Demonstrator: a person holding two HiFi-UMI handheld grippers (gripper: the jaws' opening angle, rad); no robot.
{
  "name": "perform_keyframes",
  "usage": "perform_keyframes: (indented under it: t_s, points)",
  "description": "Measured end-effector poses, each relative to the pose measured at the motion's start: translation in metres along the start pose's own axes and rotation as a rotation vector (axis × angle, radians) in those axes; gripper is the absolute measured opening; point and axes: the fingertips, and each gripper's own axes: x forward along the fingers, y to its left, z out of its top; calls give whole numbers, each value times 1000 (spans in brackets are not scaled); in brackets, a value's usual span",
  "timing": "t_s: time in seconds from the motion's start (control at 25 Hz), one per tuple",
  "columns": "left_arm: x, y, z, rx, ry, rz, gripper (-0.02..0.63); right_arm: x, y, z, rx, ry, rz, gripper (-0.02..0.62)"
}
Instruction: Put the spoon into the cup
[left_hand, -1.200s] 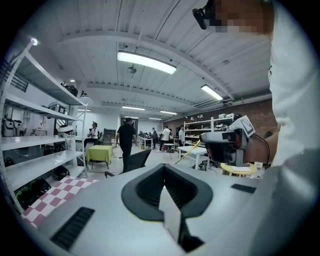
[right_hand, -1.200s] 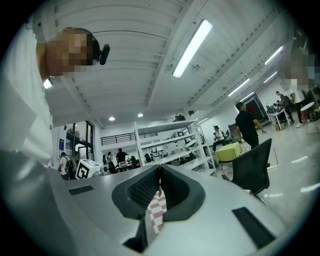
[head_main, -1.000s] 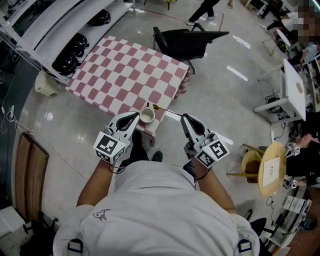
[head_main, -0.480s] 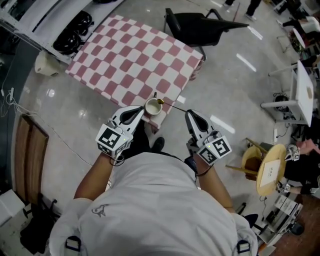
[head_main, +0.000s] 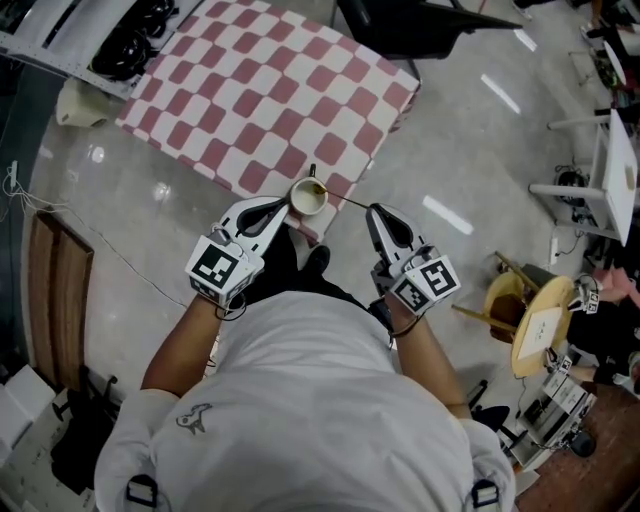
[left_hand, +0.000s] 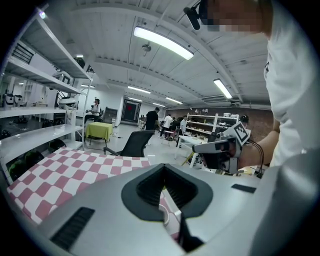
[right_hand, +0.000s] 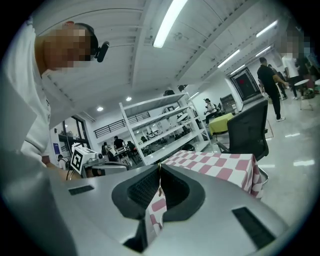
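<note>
Only the head view takes in everything: the cup (head_main: 306, 197) at the near edge of the checked table (head_main: 260, 90), by its near right corner, and the spoon (head_main: 345, 201) reaching in from the right, bowl at the cup's mouth. The left gripper (head_main: 286, 205) is clamped on the cup — its own view shows just a sliver of white rim between the jaws. The right gripper (head_main: 373, 212) pinches the spoon's thin handle. Open floor (head_main: 470, 150) lies right of the table; a chair (head_main: 430, 15) stands at its far side.

Bright ceiling strip lights (left_hand: 162, 42), glare on floor (head_main: 445, 215), fisheye-warped dark corners
</note>
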Motion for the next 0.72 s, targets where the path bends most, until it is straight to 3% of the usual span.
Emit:
perform_keyframes:
  t_s: [0.52, 0.72]
  points:
    - [15, 9, -48, -31, 48, -71, 14, 19, -24, -52, 67, 94, -27, 34]
    - [20, 21, -60, -39, 59, -63, 14, 30, -28, -72, 89, 124, -26, 34]
